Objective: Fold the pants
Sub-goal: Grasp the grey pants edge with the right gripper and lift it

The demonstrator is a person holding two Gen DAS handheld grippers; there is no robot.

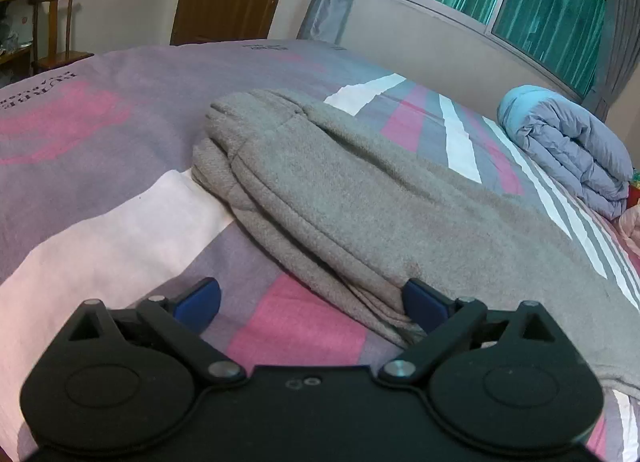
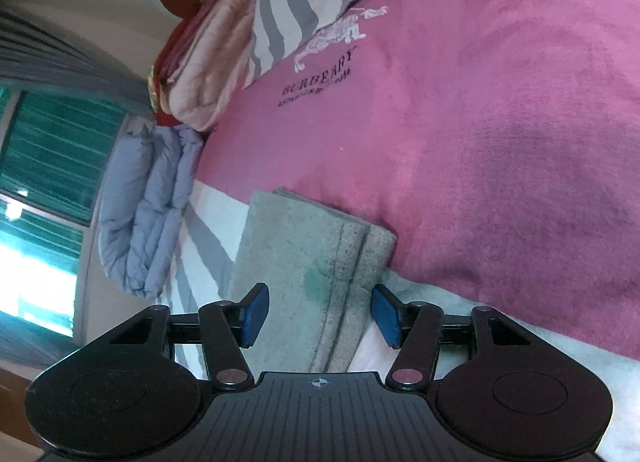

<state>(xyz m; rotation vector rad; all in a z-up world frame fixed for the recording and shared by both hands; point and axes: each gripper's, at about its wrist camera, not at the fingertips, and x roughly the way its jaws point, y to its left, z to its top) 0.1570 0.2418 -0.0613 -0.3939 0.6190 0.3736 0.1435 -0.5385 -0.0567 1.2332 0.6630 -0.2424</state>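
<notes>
Grey sweatpants (image 1: 360, 197) lie on the bed, the two legs laid one on the other, waistband at the far end. My left gripper (image 1: 312, 304) is open, low over the bed at the near side edge of the pants; its right pad (image 1: 424, 302) touches the cloth edge. In the right wrist view the leg cuffs (image 2: 320, 254) lie stacked between the open jaws of my right gripper (image 2: 320, 314), which holds nothing.
The bed cover (image 1: 100, 141) is pink, grey and white striped. A rolled blue quilt (image 1: 572, 145) lies at the bed's window side; it also shows in the right wrist view (image 2: 148, 205). Folded pink bedding (image 2: 212, 65) lies beyond it. A wooden chair (image 1: 56, 29) stands by the door.
</notes>
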